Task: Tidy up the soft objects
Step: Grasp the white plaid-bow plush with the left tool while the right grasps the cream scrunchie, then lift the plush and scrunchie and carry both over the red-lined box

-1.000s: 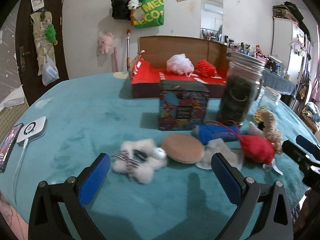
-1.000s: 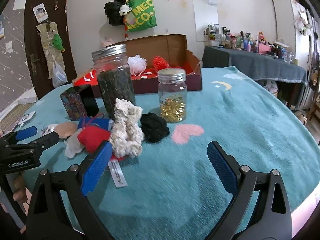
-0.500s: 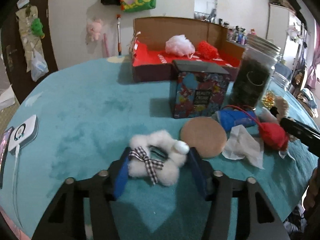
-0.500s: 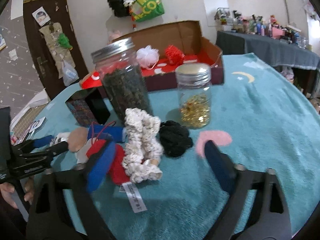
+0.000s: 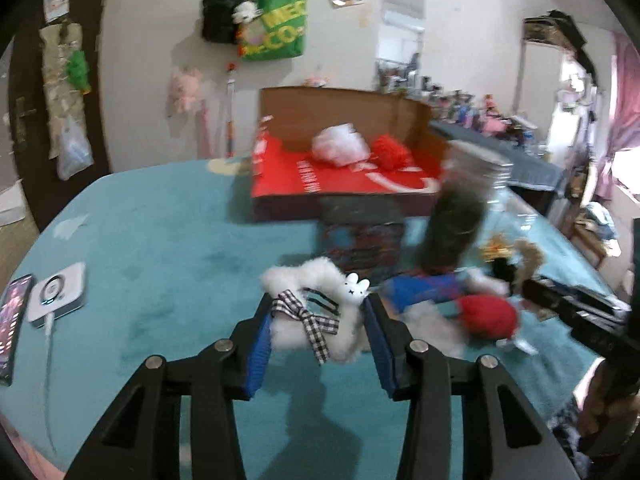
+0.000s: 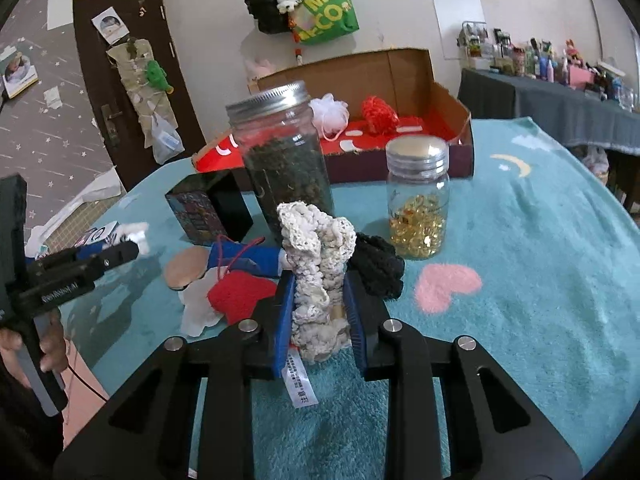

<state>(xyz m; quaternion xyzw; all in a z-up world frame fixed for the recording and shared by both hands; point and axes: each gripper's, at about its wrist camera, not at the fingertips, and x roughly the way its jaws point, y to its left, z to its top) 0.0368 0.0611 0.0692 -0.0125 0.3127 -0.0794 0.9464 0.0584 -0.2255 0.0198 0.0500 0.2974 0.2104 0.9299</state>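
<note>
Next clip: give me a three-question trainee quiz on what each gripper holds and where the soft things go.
1. True or false: the left gripper is shut on the fluffy white scrunchie.
2. What does the right gripper clamp? A) black scrunchie B) cream crochet scrunchie C) gold-bead jar
3. Fill in: the white pouf and red pouf lie in the ____ box.

Key: 1 true; 2 B; 3 cardboard.

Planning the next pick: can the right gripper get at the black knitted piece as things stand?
Probably not yet: the right gripper is shut on the cream crocheted piece. The black knitted piece lies just right of its fingers, with nothing on top.
</note>
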